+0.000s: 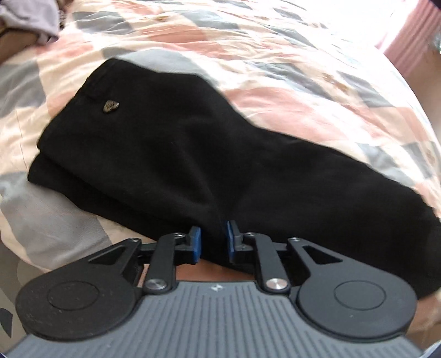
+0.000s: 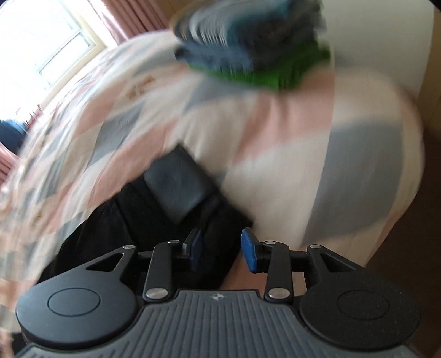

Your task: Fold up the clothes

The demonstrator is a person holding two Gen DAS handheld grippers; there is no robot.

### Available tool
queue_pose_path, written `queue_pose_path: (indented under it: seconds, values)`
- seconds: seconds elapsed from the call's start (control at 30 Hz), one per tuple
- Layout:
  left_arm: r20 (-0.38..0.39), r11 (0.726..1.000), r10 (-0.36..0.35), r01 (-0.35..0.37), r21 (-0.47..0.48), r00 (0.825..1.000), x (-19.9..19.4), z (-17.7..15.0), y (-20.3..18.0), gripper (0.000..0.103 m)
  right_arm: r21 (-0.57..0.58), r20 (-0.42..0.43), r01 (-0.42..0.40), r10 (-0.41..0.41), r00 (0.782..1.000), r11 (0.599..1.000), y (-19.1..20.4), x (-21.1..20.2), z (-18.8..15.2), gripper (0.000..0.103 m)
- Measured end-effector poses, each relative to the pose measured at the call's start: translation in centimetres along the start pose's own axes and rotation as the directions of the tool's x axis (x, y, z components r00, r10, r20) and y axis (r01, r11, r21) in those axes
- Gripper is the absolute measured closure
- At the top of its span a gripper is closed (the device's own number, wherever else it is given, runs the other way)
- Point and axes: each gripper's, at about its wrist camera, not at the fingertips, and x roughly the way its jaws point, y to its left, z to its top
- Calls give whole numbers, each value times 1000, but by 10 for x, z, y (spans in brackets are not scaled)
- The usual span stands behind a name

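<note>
A bed (image 1: 289, 91) carries everything, covered by a quilt (image 2: 275, 132) patterned in pink, grey and cream patches. Black trousers (image 1: 171, 154) lie flat on it, a small metal badge (image 1: 111, 106) showing near one end. A crumpled pale lilac garment (image 1: 30, 19) sits at the far corner. In the blurred right wrist view, a stack of folded clothes (image 2: 248, 52), blue over green, rests on the quilt.
</note>
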Motion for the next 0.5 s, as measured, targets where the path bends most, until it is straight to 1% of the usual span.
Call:
queue_pose_path:
  seconds: [0.03, 0.07, 0.1, 0.13, 0.17, 0.2, 0.23, 0.27, 0.3, 0.33, 0.37, 0.4, 0.43, 0.47, 0.5]
  values:
    - [-16, 999, -7, 7, 40, 1000, -6, 8, -9, 87, -34, 29, -6, 7, 1000, 999, 7, -5, 1, 66]
    - [-32, 997, -13, 16, 81, 999, -11, 17, -18, 86, -66, 56, -27, 30, 998, 997, 15, -8, 2, 66]
    - [-51, 991, -34, 40, 125, 998, -14, 25, -29, 83, -96, 48, -51, 55, 997, 994, 23, -6, 0, 67]
    - [-72, 983, -68, 79, 164, 995, -15, 34, -39, 79, -125, 27, -76, 80, 996, 989, 32, -2, -3, 67]
    - [-93, 975, -92, 108, 196, 991, -15, 42, -48, 76, -149, 0, -87, 88, 996, 985, 41, 5, -7, 67]
    - [-117, 968, -88, 113, 226, 989, -13, 47, -55, 73, -164, -25, -90, 87, 996, 982, 48, 13, -12, 67]
    - [-143, 960, -59, 96, 264, 988, -11, 49, -58, 71, -170, -52, -79, 72, 996, 982, 53, 21, -18, 68]
    - [-160, 950, -10, 59, 308, 987, -6, 48, -57, 70, -174, -79, -63, 50, 996, 983, 57, 30, -23, 68]
    - [-194, 943, 52, 16, 333, 980, 3, 47, -52, 67, -166, -92, -44, 29, 995, 985, 58, 38, -28, 67]
    - [-228, 934, 114, -26, 358, 967, 12, 45, -46, 67, -151, -86, -31, 18, 996, 988, 56, 39, -33, 66]
    - [-296, 929, 173, -56, 365, 939, 24, 45, -38, 66, -138, -76, -20, 10, 997, 990, 55, 39, -35, 64]
    - [-353, 924, 215, -72, 377, 911, 32, 48, -34, 67, -130, -73, -12, 3, 997, 991, 55, 39, -36, 60]
    - [-393, 914, 219, -46, 404, 893, 33, 52, -35, 68, -125, -71, -5, -4, 997, 992, 55, 39, -36, 60]
    - [-411, 890, 226, -16, 456, 883, 32, 57, -41, 69, -120, -70, 1, -10, 997, 993, 56, 39, -36, 59]
    - [-418, 857, 236, 15, 515, 877, 28, 62, -50, 72, -116, -67, 5, -13, 998, 993, 56, 38, -37, 59]
